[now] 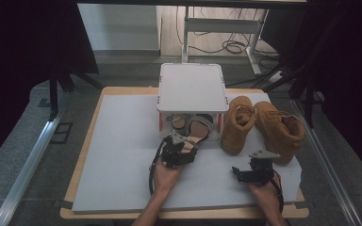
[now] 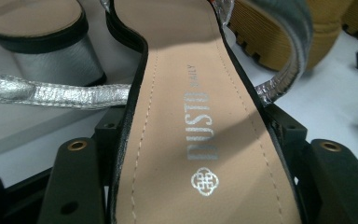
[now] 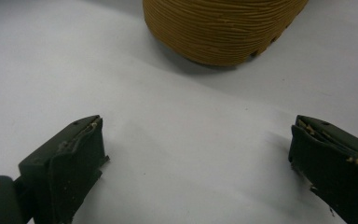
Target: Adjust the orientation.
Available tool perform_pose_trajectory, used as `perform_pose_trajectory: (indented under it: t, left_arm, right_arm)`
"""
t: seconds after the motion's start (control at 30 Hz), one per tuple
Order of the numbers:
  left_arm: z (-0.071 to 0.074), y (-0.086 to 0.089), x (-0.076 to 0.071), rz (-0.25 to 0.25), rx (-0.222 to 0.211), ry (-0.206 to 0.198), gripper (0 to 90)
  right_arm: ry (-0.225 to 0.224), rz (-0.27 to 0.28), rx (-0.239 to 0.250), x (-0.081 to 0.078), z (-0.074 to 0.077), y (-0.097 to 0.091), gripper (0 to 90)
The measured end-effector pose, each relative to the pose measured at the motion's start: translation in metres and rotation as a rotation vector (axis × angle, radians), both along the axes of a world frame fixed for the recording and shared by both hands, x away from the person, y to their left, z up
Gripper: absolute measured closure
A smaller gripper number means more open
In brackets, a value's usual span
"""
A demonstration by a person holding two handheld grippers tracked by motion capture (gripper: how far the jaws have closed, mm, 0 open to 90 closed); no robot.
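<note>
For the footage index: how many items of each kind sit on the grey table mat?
Tan suede lace-up boots: 2
Black-and-silver strappy heeled sandals: 2
White two-tier shoe rack: 1
Total: 5

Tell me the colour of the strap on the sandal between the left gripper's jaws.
Silver metallic; the strap on the sandal shows best in the left gripper view.

- Left hand (image 1: 166,175) reaches forward from the near edge, forearm angled up the middle, palm under its gripper.
- Left gripper (image 1: 181,141) points away from the person, fingers (image 2: 74,186) clamped on a sandal sole.
- Right hand (image 1: 264,188) sits low at the right.
- Right gripper (image 1: 238,173) aims leftward, fingers (image 3: 74,158) spread wide, nothing between them.
</note>
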State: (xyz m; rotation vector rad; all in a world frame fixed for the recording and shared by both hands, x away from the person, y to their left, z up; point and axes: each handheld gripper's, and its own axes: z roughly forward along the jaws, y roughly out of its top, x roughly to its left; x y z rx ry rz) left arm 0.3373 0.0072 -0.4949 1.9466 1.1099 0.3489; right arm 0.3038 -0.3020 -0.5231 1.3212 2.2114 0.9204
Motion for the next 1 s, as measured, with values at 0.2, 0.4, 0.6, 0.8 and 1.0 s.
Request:
perform_pose_trajectory:
  t: [0.2, 0.4, 0.6, 0.8, 1.0]
  left_arm:
    - [-0.002, -0.008, 0.013, 0.04, -0.001, 0.011, 38.5]
    - [-0.006, -0.019, 0.021, 0.067, 0.017, 0.01, 38.5]
    - [-0.005, -0.029, 0.029, 0.099, 0.015, 0.003, 38.5]
    - [-0.005, -0.037, 0.038, 0.139, 0.027, 0.0, 38.5]
    - [-0.007, -0.044, 0.046, 0.169, 0.026, 0.001, 38.5]
  right_arm:
    - [0.0, 0.0, 0.001, 0.0, 0.0, 0.0, 3.3]
    - [0.0, 0.0, 0.001, 0.0, 0.0, 0.0, 3.3]
    - [0.0, 0.0, 0.002, 0.0, 0.0, 0.0, 3.3]
    - [-0.001, 0.001, 0.003, 0.0, 0.0, 0.0, 3.4]
    - [0.0, 0.002, 0.003, 0.0, 0.0, 0.0, 3.4]
